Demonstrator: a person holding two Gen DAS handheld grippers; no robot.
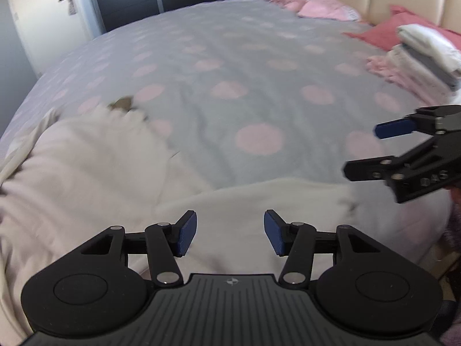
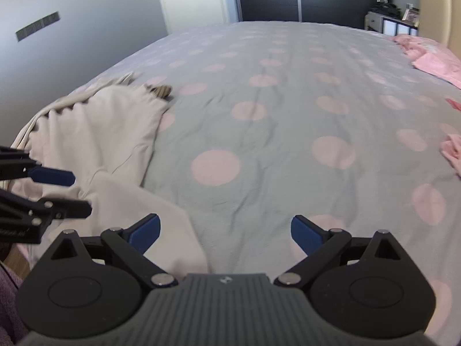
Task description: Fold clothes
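Spread over the near left of a grey duvet with pink dots [image 2: 259,132], the cream soft-cloth garment [image 1: 95,173] looks light, limp and best pinched at a corner, both the left gripper [image 1: 230,232] and right gripper [image 2: 225,232] spread, empty

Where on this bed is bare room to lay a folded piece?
The spotted duvet is bare across its middle, between the cream garment and the folded stack. Crowded: near corner under the garment, and the pink pillows by the headboard.
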